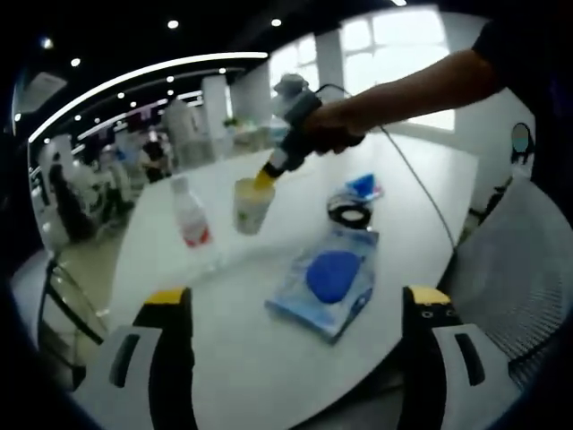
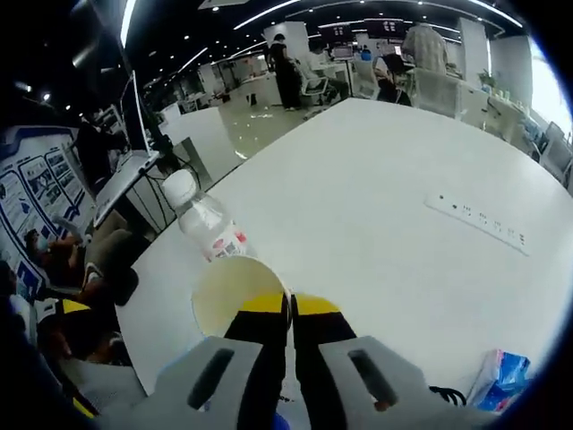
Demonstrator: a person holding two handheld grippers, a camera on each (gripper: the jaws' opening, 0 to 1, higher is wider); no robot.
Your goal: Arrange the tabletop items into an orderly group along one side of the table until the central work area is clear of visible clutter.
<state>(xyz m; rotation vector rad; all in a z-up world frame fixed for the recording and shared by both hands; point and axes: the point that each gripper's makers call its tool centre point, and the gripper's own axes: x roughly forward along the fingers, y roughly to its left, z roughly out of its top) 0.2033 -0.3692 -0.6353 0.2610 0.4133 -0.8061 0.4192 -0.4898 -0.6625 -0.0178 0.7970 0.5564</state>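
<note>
Right tongs [image 2: 288, 309] grip the cup [image 2: 235, 296] rim, centre frame; left tongs [image 1: 295, 309] released. Next: set it beside the bottle [image 2: 204, 218].

On the table [image 1: 269, 358], seen in the left gripper view, the bottle [image 1: 190, 213] stands just left of the cup [image 1: 251, 206]; the flat packet [image 1: 327, 282] lies nearer, right; the tape roll [image 1: 349, 212] lies beyond it; a small pack [image 1: 363, 186] lies farther still.

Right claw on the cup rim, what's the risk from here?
1. The right claw pinches only the cup rim, so the cup may slip or crumple.
2. The bottle stands close beside the cup; a sideways move could topple it.
3. The bottle is near the table edge.
</note>
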